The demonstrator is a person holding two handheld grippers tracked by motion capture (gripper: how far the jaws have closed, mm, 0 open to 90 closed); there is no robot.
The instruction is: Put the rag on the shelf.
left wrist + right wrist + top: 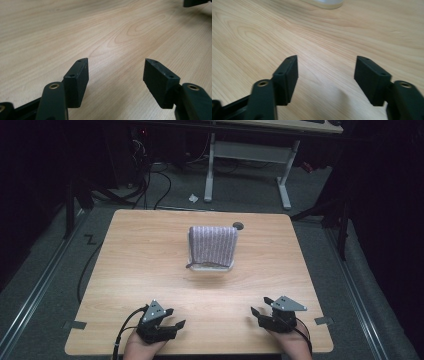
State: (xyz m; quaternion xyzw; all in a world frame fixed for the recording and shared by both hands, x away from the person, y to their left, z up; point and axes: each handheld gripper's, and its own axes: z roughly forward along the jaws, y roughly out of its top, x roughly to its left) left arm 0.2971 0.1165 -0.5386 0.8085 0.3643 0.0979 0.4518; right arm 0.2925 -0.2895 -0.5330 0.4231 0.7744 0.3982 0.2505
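Counter (150, 270) of pale wood with a folded striped cloth (212, 245) draped over a white container at frame centre. Left gripper (172, 319) and right gripper (260, 307) rest at the bottom edge, fingers spread and empty, seemingly poised to reach forward.

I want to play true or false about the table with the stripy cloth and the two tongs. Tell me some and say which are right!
1. The stripy cloth is draped over something white that peeks out at its bottom edge. True.
2. The left tongs are squeezing the cloth. False: they are open and empty, near the front edge of the wooden table, far from the cloth.
3. The right tongs are open. True: the right gripper view shows a wide gap with bare wood between the jaws.
4. The cloth lies right between the two hands. False: it sits farther back, around the middle of the table.
5. A dark round hole is beside the cloth's far right corner. True.
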